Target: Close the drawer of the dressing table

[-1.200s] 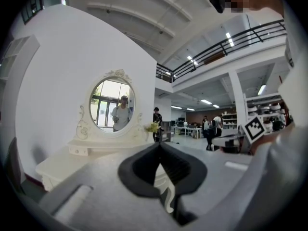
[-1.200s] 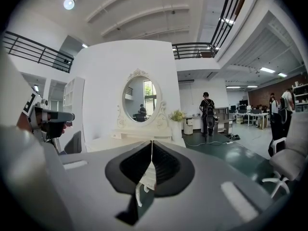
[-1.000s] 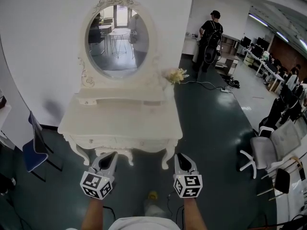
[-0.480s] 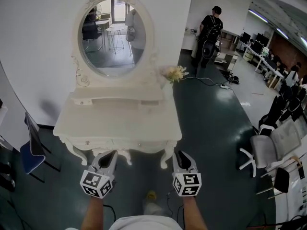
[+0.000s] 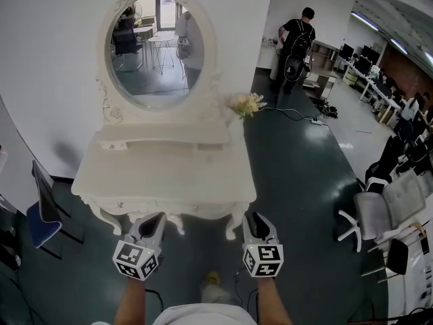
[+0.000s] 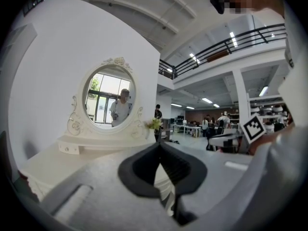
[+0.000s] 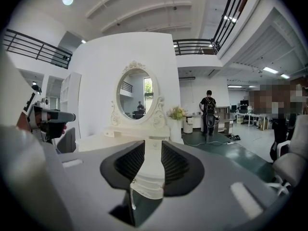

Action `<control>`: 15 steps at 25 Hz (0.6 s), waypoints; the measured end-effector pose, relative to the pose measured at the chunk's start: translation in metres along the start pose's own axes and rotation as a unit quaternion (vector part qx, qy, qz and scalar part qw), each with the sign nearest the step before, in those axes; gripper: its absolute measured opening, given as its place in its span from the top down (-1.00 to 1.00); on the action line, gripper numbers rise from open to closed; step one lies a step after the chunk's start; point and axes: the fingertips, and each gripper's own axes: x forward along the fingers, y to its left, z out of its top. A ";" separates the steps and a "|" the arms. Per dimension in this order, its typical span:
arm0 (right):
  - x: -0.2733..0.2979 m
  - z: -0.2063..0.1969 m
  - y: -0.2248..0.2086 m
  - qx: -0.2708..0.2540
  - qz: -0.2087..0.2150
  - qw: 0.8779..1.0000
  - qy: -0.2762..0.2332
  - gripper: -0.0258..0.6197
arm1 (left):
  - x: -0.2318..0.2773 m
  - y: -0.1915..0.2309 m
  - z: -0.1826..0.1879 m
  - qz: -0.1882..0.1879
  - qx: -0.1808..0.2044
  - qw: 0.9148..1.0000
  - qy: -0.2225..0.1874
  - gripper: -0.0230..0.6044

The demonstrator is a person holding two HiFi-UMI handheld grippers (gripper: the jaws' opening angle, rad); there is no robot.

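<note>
The white dressing table (image 5: 162,171) with its oval mirror (image 5: 157,46) stands against the wall ahead. Its drawer front (image 5: 159,206), with small knobs, runs under the top and looks flush with the apron. My left gripper (image 5: 157,217) hovers just before the front edge, left of centre. In the left gripper view its jaws (image 6: 160,148) meet at the tips, shut on nothing. My right gripper (image 5: 254,217) is level with the table's right front leg. Its jaws (image 7: 153,150) are opening, and only the table's corner (image 7: 149,177) shows through the gap.
A small vase of flowers (image 5: 247,105) stands at the table's back right corner. A blue chair (image 5: 37,215) is at the left and grey office chairs (image 5: 385,205) at the right. A person in black (image 5: 298,42) stands far behind. The floor is dark green.
The table has slid a little left and come slightly nearer the grippers in the head view. Both grippers keep their places at the bottom of the picture.
</note>
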 end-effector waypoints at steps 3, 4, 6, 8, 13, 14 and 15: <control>0.018 0.003 -0.010 0.003 0.002 1.000 0.002 0.63 | 0.018 0.008 0.002 0.003 -0.001 1.000 0.001 0.93; 0.024 0.004 -0.013 0.004 0.003 1.000 0.003 0.63 | 0.025 0.010 0.004 0.004 -0.001 1.000 0.001 0.93; 0.037 0.008 -0.021 0.005 0.004 1.000 0.002 0.63 | 0.039 0.015 0.009 0.006 0.001 1.000 0.001 0.93; 0.051 0.014 -0.030 0.006 0.004 1.000 0.002 0.63 | 0.054 0.019 0.015 0.008 0.003 1.000 0.001 0.93; 0.086 0.032 -0.054 0.007 0.014 1.000 0.001 0.63 | 0.093 0.028 0.029 0.018 0.006 1.000 0.001 0.93; 0.093 0.035 -0.058 0.006 0.017 1.000 0.000 0.63 | 0.100 0.030 0.032 0.020 0.007 1.000 0.000 0.93; 0.100 0.038 -0.061 0.006 0.020 1.000 -0.001 0.63 | 0.107 0.031 0.035 0.021 0.010 1.000 -0.001 0.93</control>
